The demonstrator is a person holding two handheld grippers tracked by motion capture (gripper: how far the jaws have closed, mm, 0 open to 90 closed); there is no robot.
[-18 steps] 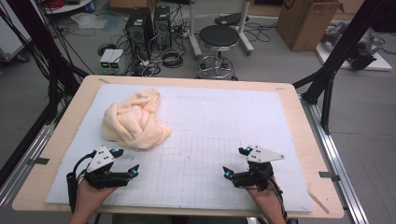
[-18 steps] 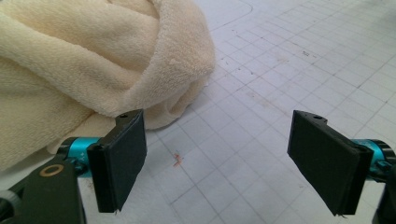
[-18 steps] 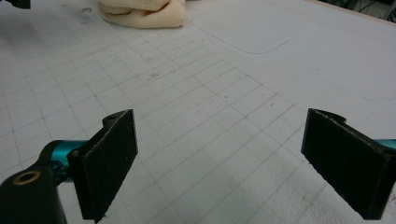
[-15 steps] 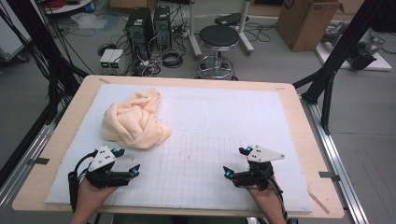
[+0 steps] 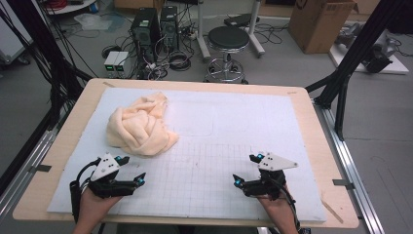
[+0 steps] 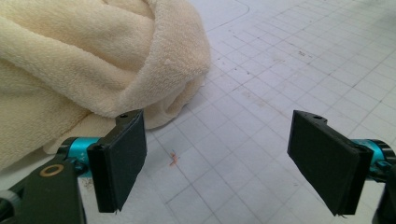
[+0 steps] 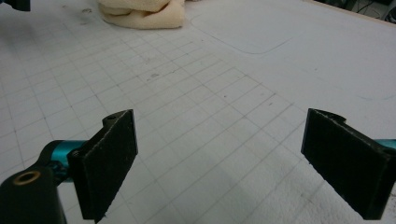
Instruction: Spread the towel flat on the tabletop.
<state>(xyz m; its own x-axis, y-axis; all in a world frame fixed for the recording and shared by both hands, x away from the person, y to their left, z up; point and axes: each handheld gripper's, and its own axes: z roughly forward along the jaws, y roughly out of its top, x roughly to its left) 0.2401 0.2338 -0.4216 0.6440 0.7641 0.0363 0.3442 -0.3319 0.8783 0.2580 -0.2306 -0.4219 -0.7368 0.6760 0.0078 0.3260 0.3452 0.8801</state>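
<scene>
A crumpled cream towel [image 5: 140,127] lies in a heap on the left half of the white gridded mat [image 5: 234,126]. Just in front of it, near the mat's front left, my left gripper [image 5: 130,169] hovers open with nothing between its jaws. In the left gripper view the towel [image 6: 84,60] bulges close behind the left jaw, and the gripper [image 6: 229,168] stands over bare grid. My right gripper [image 5: 247,169] rests open at the front right, well away from the towel. The right gripper view has that gripper [image 7: 233,168] above bare mat, the towel [image 7: 142,11] far off at the top.
The mat covers a wooden table [image 5: 311,122] with a bare rim. Beyond the far edge stand a black stool [image 5: 228,39], computer towers [image 5: 153,27], cables and a cardboard box [image 5: 319,19]. Black frame posts [image 5: 341,83] rise at both sides. A small reddish mark [image 6: 173,158] spots the mat.
</scene>
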